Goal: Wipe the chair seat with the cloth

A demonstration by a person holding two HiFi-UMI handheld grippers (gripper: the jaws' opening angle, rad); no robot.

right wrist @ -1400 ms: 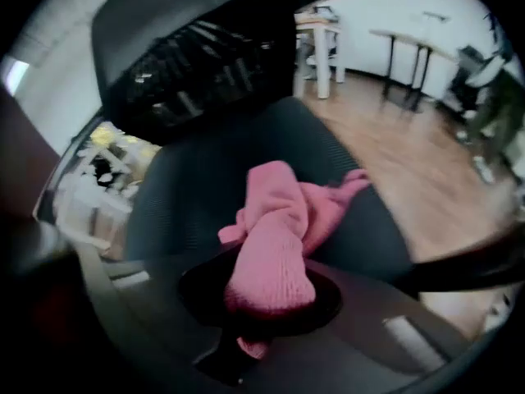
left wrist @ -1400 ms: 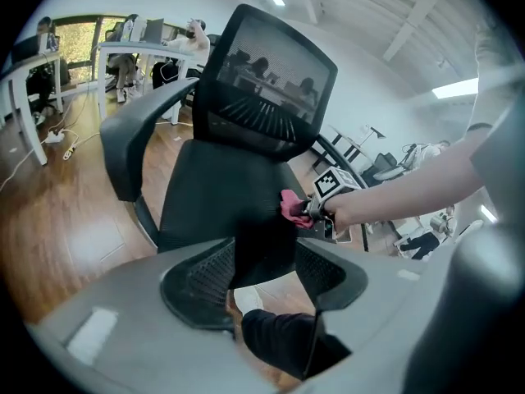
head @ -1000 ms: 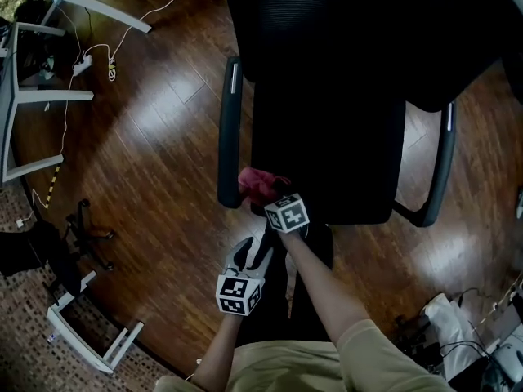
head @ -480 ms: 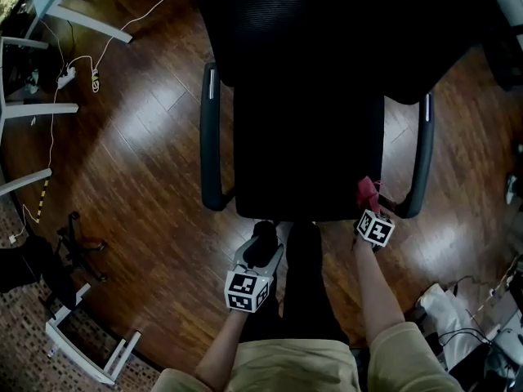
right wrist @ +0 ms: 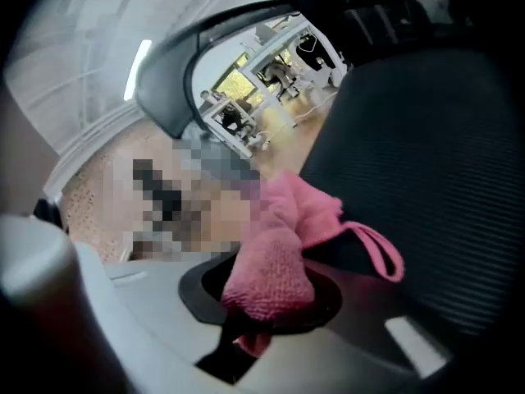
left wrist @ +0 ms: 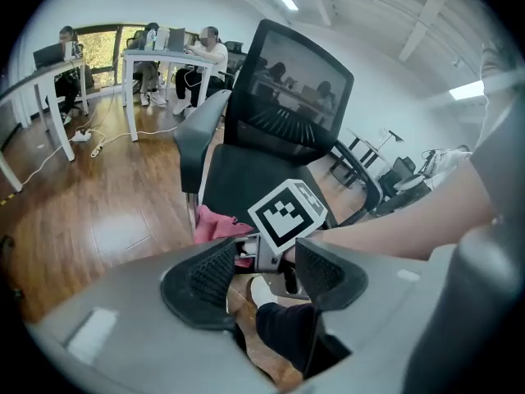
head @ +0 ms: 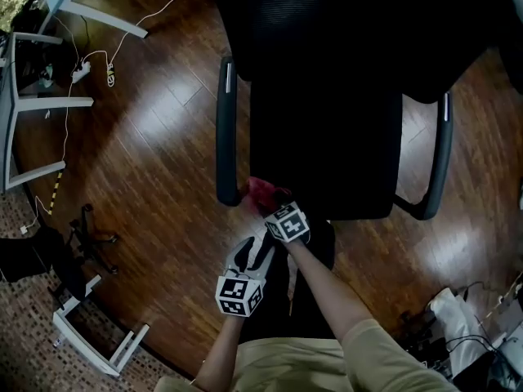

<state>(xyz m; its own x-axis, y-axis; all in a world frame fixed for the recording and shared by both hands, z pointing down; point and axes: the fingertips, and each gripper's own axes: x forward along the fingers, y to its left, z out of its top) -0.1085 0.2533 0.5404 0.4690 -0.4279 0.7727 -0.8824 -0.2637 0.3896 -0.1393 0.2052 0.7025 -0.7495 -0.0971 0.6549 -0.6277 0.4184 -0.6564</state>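
Observation:
The black office chair's seat point(head: 327, 149) fills the middle of the head view, with its mesh back point(head: 327, 23) beyond. A pink cloth point(head: 262, 191) lies on the seat's front left corner, beside the left armrest point(head: 226, 129). My right gripper point(head: 268, 199) is shut on it, and in the right gripper view the cloth point(right wrist: 275, 261) bunches between the jaws against the seat mesh point(right wrist: 426, 162). My left gripper point(head: 250, 251) hangs open just in front of the seat, nothing between its pads point(left wrist: 215, 271). The left gripper view looks past them at the cloth point(left wrist: 215, 222).
The right armrest point(head: 442, 162) bounds the seat's other side. White desk legs point(head: 41, 100) and a power strip with cables point(head: 82, 67) sit at the far left. A chair base point(head: 86, 235) lies at the lower left. People sit at desks point(left wrist: 168, 52).
My right gripper carried the cloth from the seat's front left corner to the front right corner, then back to the front left. The left gripper has barely moved.

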